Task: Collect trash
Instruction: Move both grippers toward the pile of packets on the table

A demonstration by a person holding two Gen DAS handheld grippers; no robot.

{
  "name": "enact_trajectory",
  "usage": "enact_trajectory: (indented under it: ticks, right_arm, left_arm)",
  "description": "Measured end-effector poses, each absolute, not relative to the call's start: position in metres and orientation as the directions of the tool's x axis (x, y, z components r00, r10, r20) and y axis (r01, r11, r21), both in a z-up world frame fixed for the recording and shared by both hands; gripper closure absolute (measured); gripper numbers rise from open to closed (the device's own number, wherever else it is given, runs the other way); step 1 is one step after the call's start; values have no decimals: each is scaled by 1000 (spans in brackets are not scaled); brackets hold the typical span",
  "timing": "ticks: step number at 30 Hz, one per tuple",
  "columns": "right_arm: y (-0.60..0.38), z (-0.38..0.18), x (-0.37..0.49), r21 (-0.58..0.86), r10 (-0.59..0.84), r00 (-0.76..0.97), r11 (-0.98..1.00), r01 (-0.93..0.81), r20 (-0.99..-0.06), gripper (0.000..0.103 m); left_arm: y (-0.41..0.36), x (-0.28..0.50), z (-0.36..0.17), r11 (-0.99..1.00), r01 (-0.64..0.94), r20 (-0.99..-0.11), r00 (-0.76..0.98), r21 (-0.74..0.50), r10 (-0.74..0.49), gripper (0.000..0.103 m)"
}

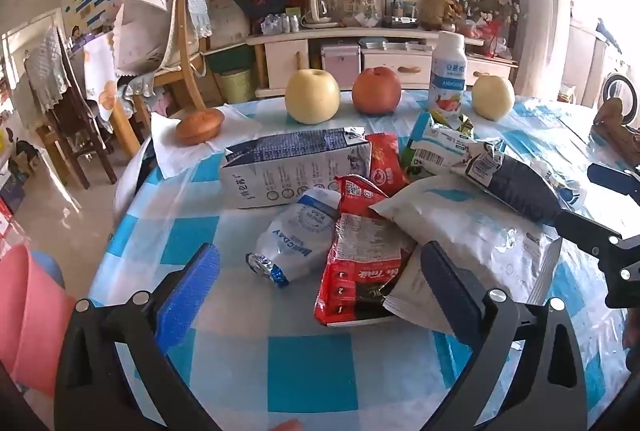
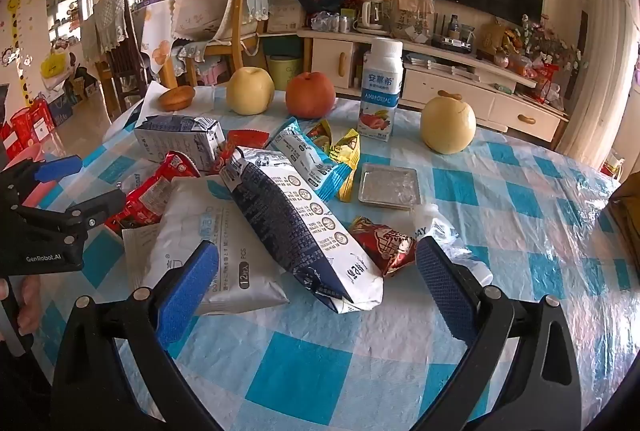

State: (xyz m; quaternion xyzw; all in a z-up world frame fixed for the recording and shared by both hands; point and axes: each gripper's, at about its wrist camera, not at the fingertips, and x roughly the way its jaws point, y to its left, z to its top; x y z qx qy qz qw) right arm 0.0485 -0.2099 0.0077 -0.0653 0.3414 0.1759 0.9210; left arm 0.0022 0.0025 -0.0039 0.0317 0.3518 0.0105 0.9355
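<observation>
1. Our left gripper (image 1: 320, 279) and right gripper (image 2: 316, 279) both gape wide, holding nothing.
2. At twelve o'clock, crumpled wrappers and flattened cartons (image 2: 296, 215) heap on the checked table (image 2: 500, 199).

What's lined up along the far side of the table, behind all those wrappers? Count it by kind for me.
Yellow fruit: 2
Red apple: 1
Drink bottle: 1
Brown bun: 1
Total: 5
</observation>
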Motion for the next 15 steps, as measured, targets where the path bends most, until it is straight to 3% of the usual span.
enact_trajectory:
  ticks: [15]
  right_arm:
    - [-210, 8, 49, -3, 278, 705, 929, -369, -652, 4]
  left_arm:
    - [6, 6, -8, 998, -26, -674, 736, 61, 61, 3]
